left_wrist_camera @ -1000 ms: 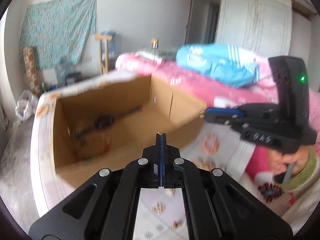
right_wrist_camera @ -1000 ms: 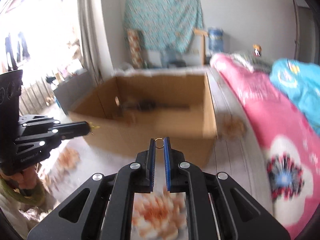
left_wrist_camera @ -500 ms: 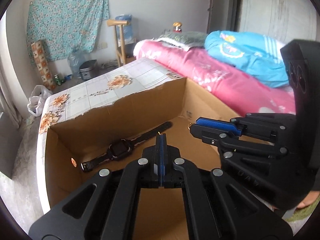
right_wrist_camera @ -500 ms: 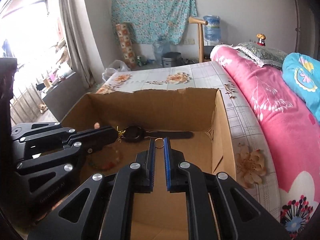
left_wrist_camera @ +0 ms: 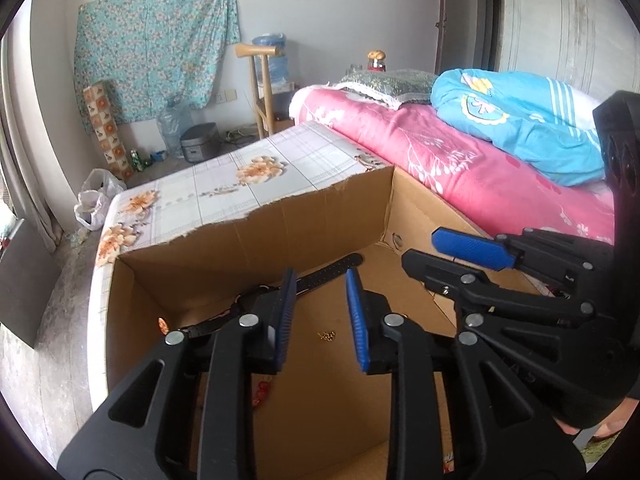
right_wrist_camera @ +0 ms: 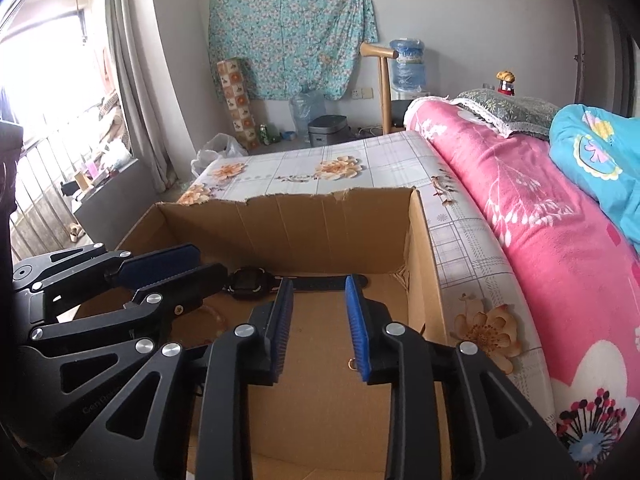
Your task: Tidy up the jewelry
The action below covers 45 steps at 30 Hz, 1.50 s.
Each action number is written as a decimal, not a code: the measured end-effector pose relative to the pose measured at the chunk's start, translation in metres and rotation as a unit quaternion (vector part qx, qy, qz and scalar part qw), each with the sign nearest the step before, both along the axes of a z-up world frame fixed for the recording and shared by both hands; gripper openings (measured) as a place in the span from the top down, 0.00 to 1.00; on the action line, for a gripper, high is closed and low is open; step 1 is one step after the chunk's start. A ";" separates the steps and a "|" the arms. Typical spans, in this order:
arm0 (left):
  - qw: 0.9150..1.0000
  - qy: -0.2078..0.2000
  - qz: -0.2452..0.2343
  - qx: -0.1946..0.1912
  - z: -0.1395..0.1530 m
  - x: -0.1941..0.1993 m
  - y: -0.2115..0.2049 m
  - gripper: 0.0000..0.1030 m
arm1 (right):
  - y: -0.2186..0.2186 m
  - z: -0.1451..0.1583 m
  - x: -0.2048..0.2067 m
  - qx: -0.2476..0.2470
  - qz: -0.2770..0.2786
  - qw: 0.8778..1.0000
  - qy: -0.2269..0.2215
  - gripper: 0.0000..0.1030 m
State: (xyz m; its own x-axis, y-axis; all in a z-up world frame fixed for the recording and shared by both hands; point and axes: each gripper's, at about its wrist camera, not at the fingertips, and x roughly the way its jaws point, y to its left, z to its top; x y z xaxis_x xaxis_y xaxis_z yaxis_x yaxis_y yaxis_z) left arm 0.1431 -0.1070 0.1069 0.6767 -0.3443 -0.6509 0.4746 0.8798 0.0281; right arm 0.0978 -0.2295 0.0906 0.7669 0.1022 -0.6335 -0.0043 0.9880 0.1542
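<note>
Opening over the cardboard box [left_wrist_camera: 328,216], both sets of jaws are parting and gripping nothing. The left gripper [left_wrist_camera: 320,304] is hovering above a small gold chain [left_wrist_camera: 326,335] lying on the box floor, while the right gripper [right_wrist_camera: 319,312] is hanging over a gold ring [right_wrist_camera: 353,364] close beside its right pad. A black watch [right_wrist_camera: 248,284] is lying toward the far wall. Doing this release well probably means waiting until each piece is lying still, then lifting straight up without brushing the box walls.

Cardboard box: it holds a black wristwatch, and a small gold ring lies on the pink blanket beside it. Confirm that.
Wrong place. The right wrist view shows the gold ring on the floor of the cardboard box, not on the pink blanket. The black wristwatch is inside.
</note>
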 end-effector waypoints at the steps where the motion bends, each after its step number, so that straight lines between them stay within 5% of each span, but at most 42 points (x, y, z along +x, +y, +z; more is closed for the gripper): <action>1: 1.000 -0.001 0.001 -0.001 0.001 -0.002 0.001 0.71 | 0.000 0.002 -0.001 0.000 -0.001 1.000 -0.003 0.70; 12: 0.999 -0.050 0.003 -0.014 0.029 -0.058 0.037 0.41 | 0.000 0.038 -0.050 0.043 0.010 0.997 -0.059 0.53; 19: 0.998 -0.059 0.003 -0.008 0.029 -0.111 0.077 0.27 | -0.001 0.041 -0.100 0.058 0.045 0.995 -0.073 0.52; 22: 0.999 -0.045 -0.007 -0.006 0.018 -0.133 0.092 0.25 | -0.001 0.028 -0.118 0.061 0.064 0.995 -0.056 0.52; 29: 0.998 0.056 -0.042 0.007 -0.049 -0.155 0.090 0.25 | 0.012 -0.026 -0.147 0.080 0.081 0.993 0.031 0.52; 38: 0.987 0.159 -0.030 -0.011 -0.105 -0.147 0.072 0.50 | 0.033 -0.082 -0.157 0.109 0.051 0.987 0.106 0.54; 45: 0.988 0.150 -0.038 0.029 -0.115 -0.149 0.050 0.73 | 0.043 -0.093 -0.153 0.101 0.053 0.987 0.109 0.54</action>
State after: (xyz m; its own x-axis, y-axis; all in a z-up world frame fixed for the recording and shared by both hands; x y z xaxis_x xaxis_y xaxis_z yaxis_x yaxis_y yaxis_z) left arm -0.0057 -0.0574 -0.0084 0.4248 -0.3433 -0.8377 0.5340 0.8422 -0.0744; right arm -0.0554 -0.1867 -0.0024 0.5926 0.3155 -0.7412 -0.0508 0.9329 0.3565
